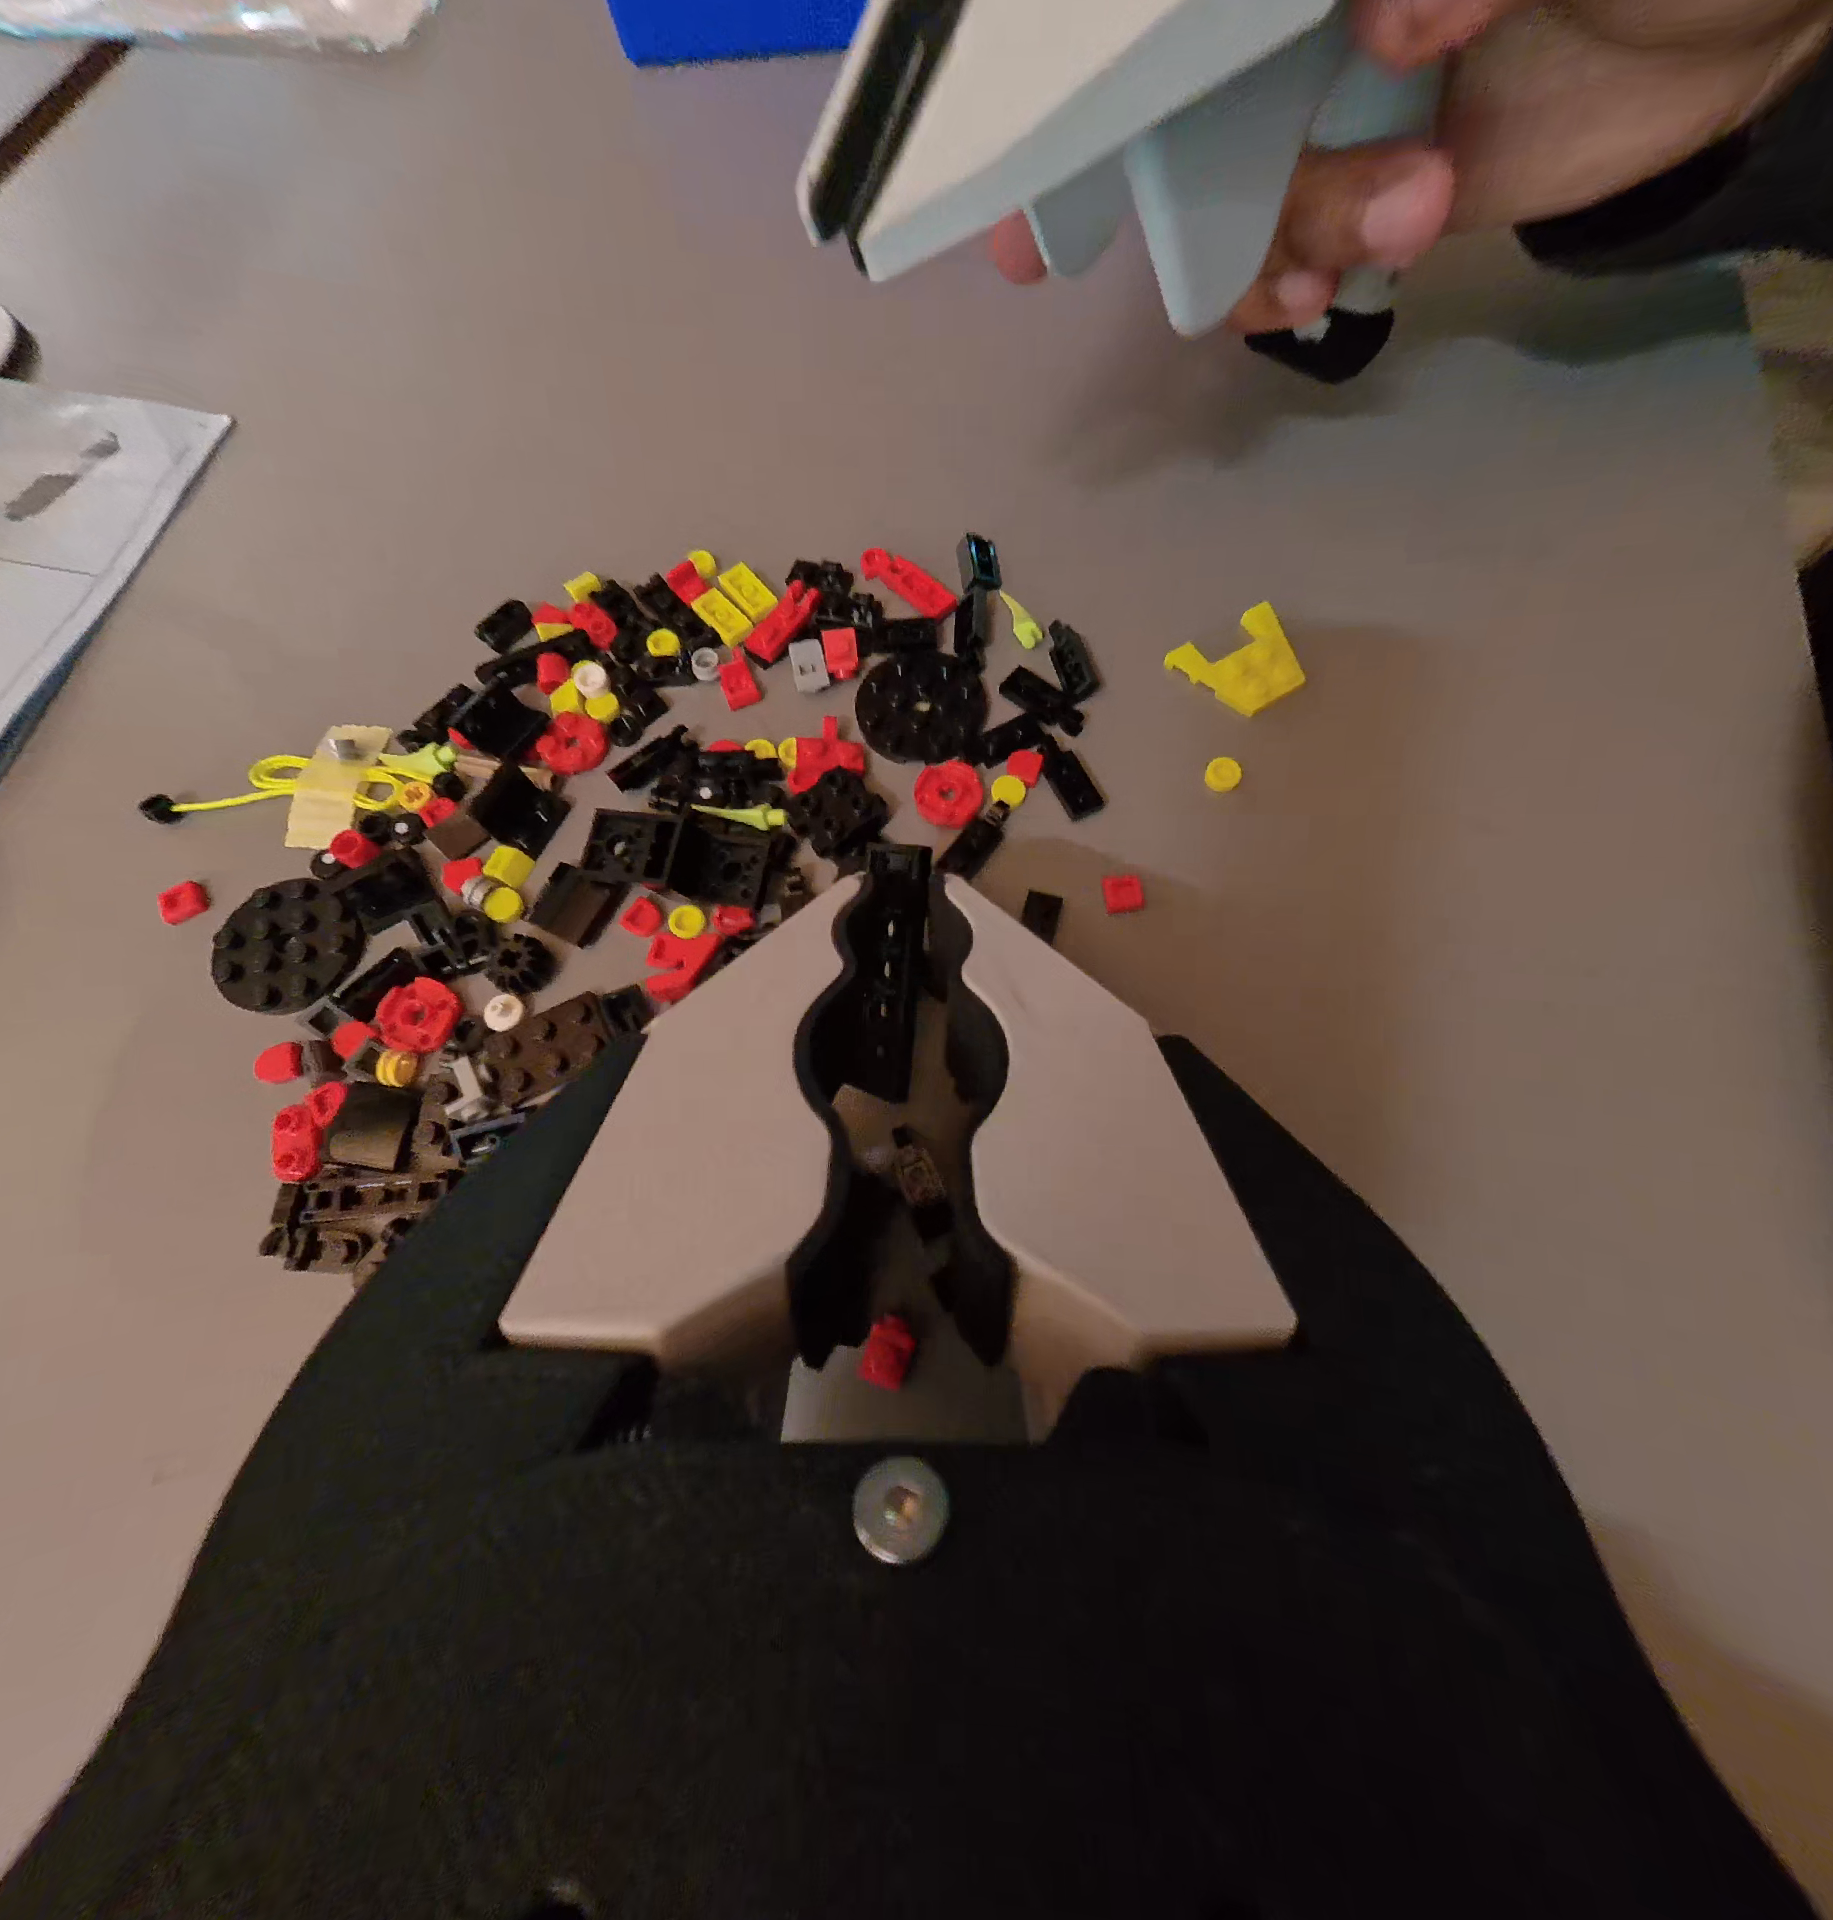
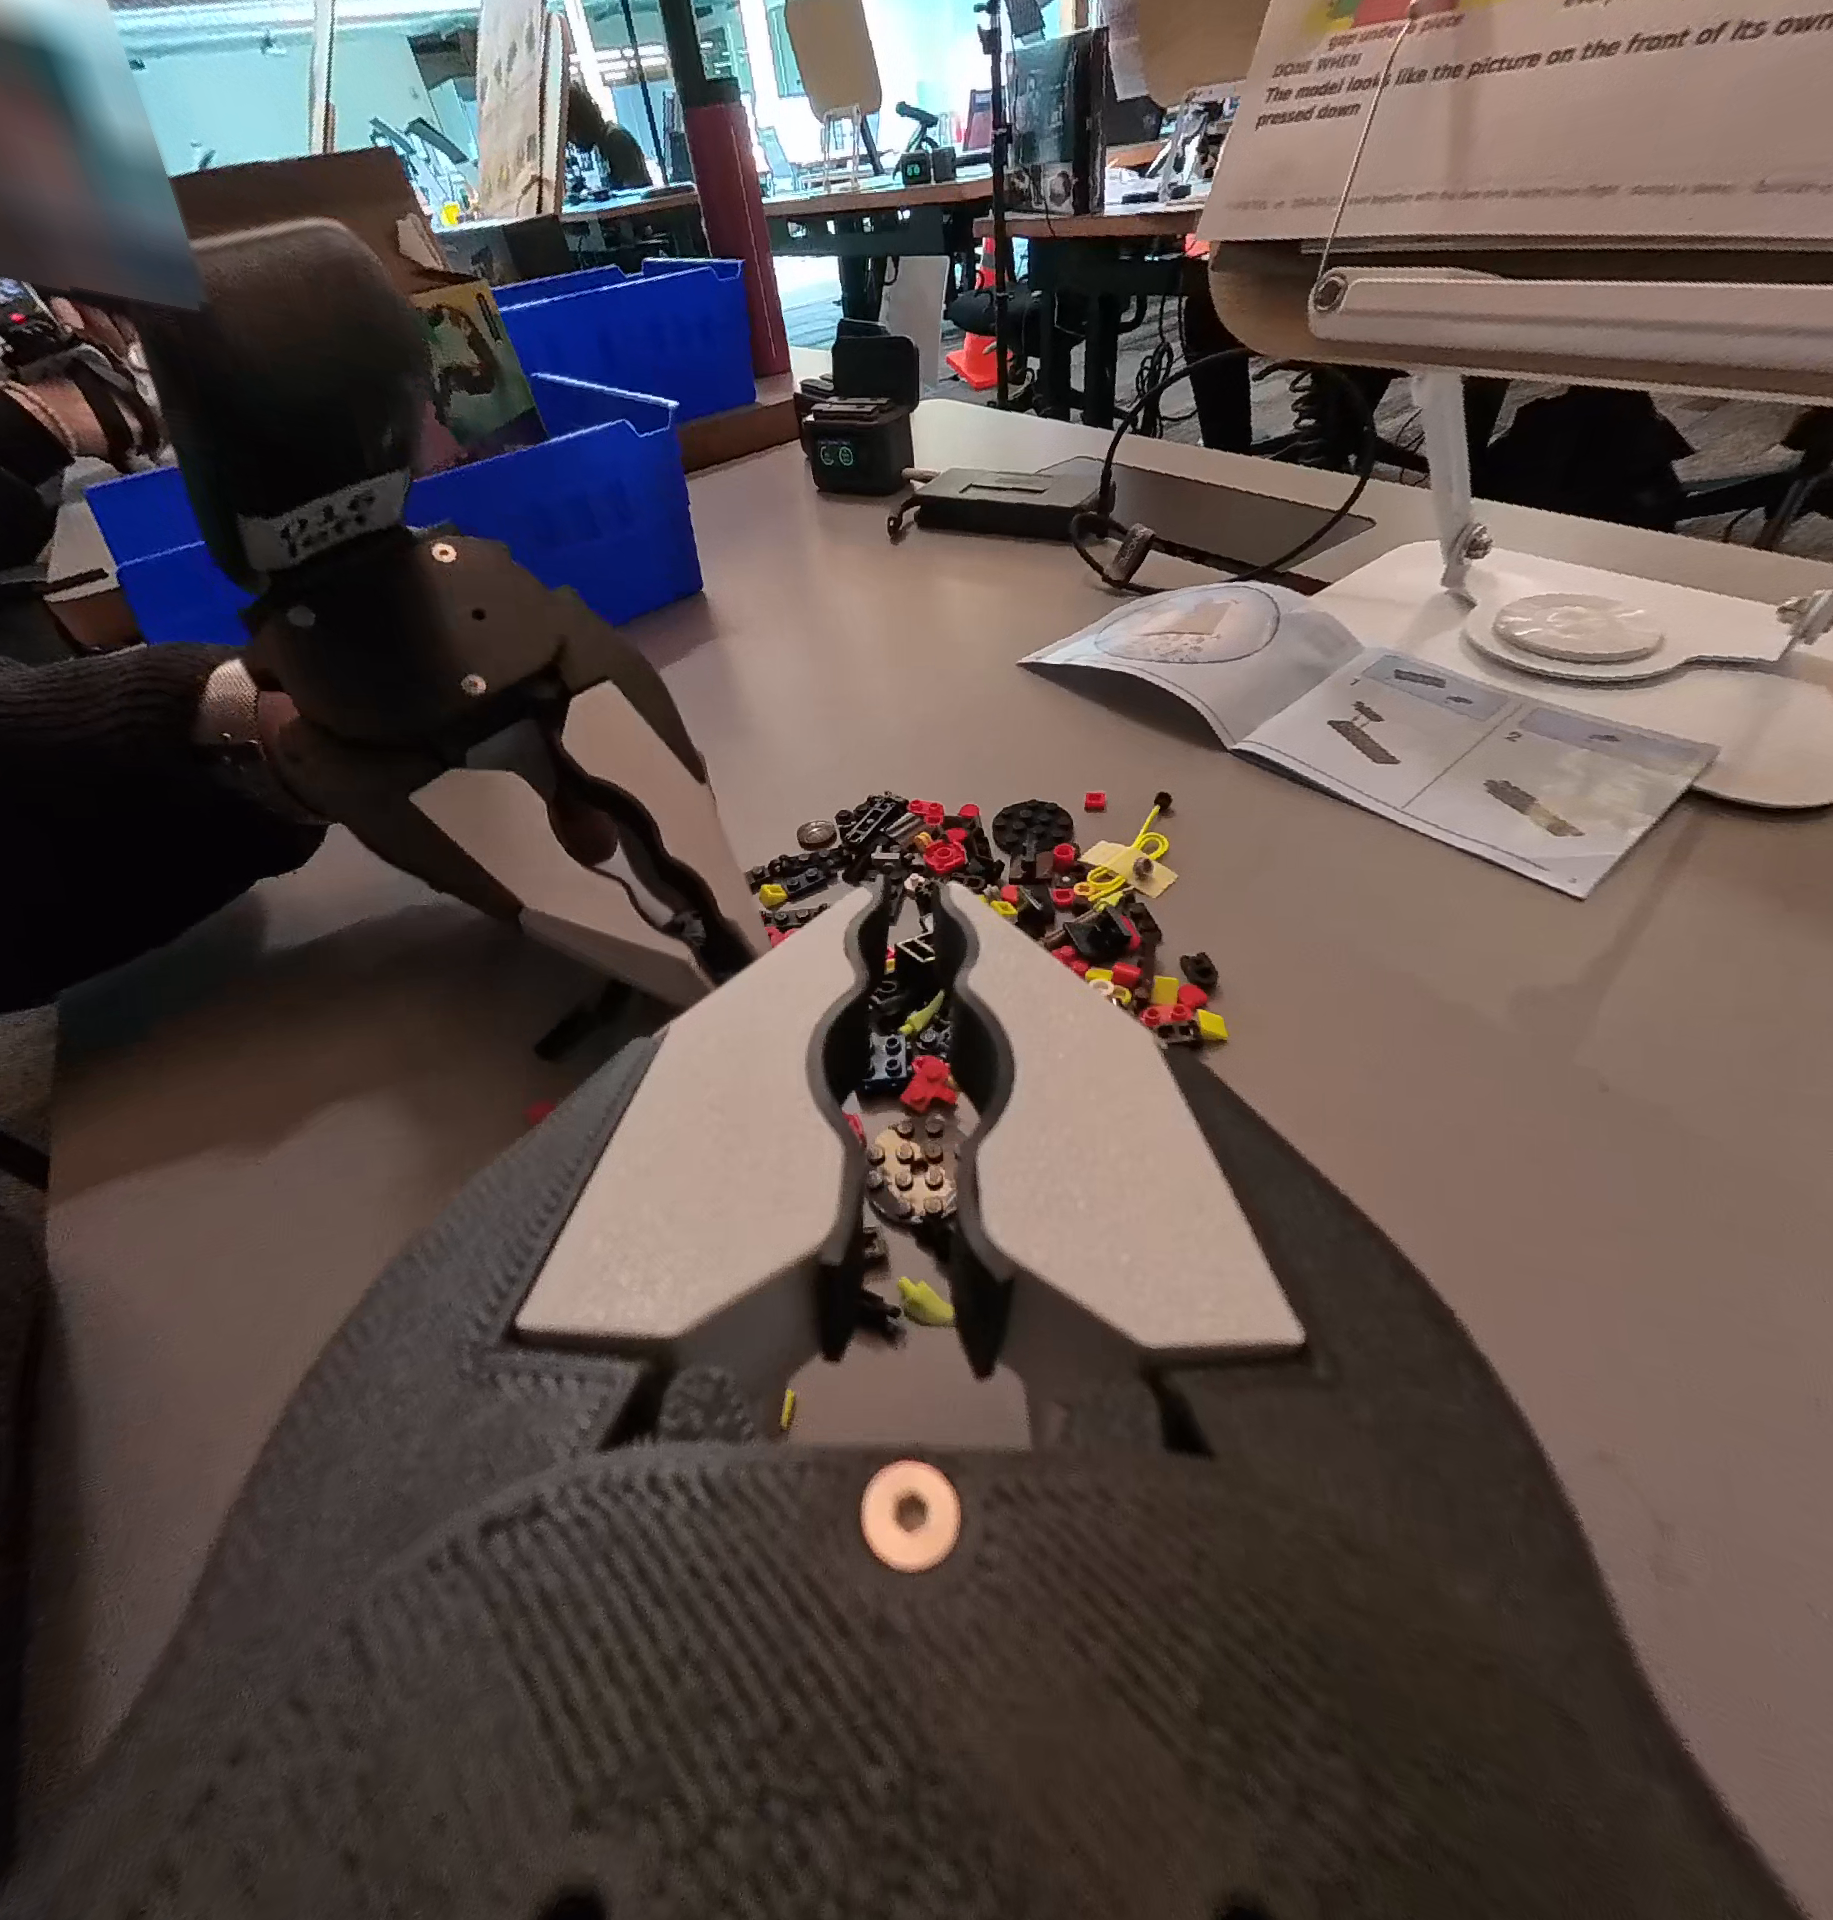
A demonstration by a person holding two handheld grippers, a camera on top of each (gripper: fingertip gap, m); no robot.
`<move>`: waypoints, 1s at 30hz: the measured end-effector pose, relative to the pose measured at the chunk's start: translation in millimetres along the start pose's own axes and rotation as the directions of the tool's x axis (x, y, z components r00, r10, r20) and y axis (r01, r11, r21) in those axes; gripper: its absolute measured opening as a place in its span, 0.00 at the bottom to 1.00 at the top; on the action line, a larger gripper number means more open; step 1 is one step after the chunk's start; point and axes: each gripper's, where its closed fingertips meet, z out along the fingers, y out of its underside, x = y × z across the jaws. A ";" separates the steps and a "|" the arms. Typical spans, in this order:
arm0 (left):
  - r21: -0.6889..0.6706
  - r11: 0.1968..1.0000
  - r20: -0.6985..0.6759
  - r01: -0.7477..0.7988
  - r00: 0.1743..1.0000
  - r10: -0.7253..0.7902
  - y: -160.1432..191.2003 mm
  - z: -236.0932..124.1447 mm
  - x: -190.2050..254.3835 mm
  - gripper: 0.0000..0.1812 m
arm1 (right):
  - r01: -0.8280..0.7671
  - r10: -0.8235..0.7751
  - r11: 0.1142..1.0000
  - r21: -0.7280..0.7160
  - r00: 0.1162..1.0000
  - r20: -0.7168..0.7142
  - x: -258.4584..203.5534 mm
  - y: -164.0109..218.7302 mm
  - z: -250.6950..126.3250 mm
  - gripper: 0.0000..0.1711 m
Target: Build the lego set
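Left wrist view: the left claw (image 1: 896,883) is clenched on a long black plate (image 1: 888,977), lifted at the near edge of the loose brick pile (image 1: 621,831) on the tabletop (image 1: 1411,1039).
The right claw (image 2: 907,904) hovers nearly closed, gripping nothing (likely waiting to pick a mating brick). Open room lies right of the pile, near the yellow wedge (image 1: 1244,665); the booklet (image 2: 1411,748) bounds the far side.
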 end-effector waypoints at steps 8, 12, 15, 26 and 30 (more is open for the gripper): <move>0.279 0.945 -0.052 0.172 0.985 -0.164 -46.8 -22.6 -8.0 0.01 | 0.026 -0.023 0.998 -0.062 0.999 0.045 -10.7 11.9 5.8 0.07; 0.422 0.847 -0.127 0.322 0.946 -0.297 -74.0 -36.7 -14.2 0.01 | 0.089 -0.085 0.993 -0.082 0.995 0.055 -20.0 16.2 9.4 0.11; 0.518 0.688 -0.239 0.509 0.858 -0.455 -95.9 -45.6 -23.0 0.01 | 0.140 -0.138 0.988 -0.063 0.990 0.042 -27.3 12.5 12.5 0.20; 0.536 0.435 -0.403 0.723 0.673 -0.621 -116.2 -27.9 -14.5 0.00 | 0.104 -0.103 0.995 0.013 0.993 -0.065 -23.3 -4.4 9.4 0.19; 0.497 0.389 -0.464 0.776 0.616 -0.637 -117.0 -18.0 -6.3 0.01 | 0.096 -0.096 0.995 -0.009 0.992 -0.086 -18.4 -1.5 9.2 0.15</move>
